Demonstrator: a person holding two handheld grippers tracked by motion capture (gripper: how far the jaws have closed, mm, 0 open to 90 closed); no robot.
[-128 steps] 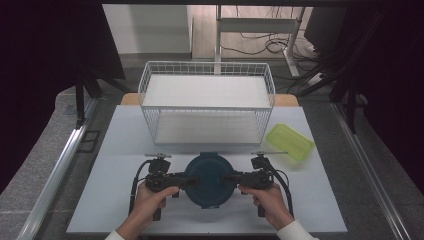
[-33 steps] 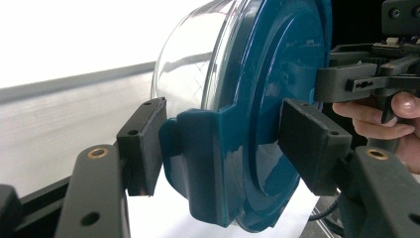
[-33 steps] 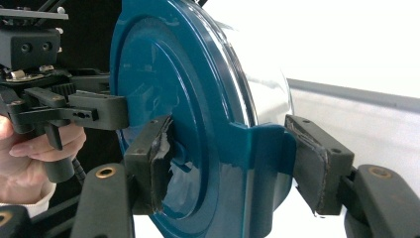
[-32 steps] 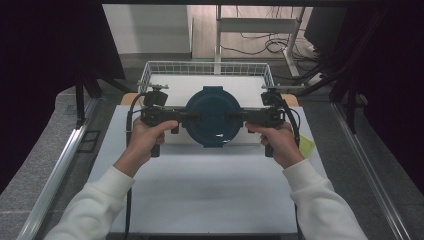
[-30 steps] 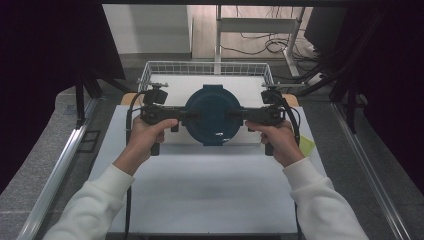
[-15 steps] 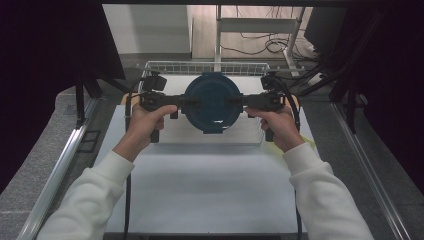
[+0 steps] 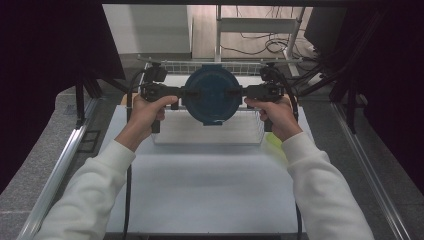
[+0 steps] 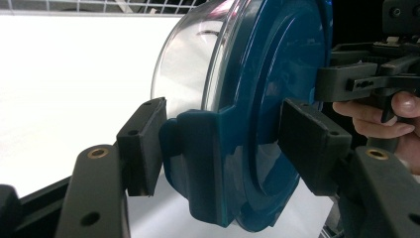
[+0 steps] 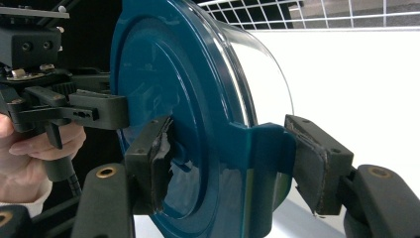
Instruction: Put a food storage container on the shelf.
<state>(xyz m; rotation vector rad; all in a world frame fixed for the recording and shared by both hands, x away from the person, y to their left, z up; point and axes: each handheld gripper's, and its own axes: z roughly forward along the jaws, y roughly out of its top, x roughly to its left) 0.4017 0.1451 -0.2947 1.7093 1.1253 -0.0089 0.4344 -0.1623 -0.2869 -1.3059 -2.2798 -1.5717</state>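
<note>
Both tongs, left (image 7: 181, 92) and right (image 7: 243, 91), clamp the blue-lidded container (image 7: 212, 94) held between them.

The round blue container (image 7: 212, 95) hides the wire basket's (image 7: 252, 135) middle; a yellow-green thing (image 7: 274, 146) peeks beside a sleeve.

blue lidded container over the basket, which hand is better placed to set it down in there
Neither alone. The left gripper and right gripper each clamp a side latch of the blue lidded container, held level above the wire basket. Symmetric grips, so lowering with both looks safest.
</note>
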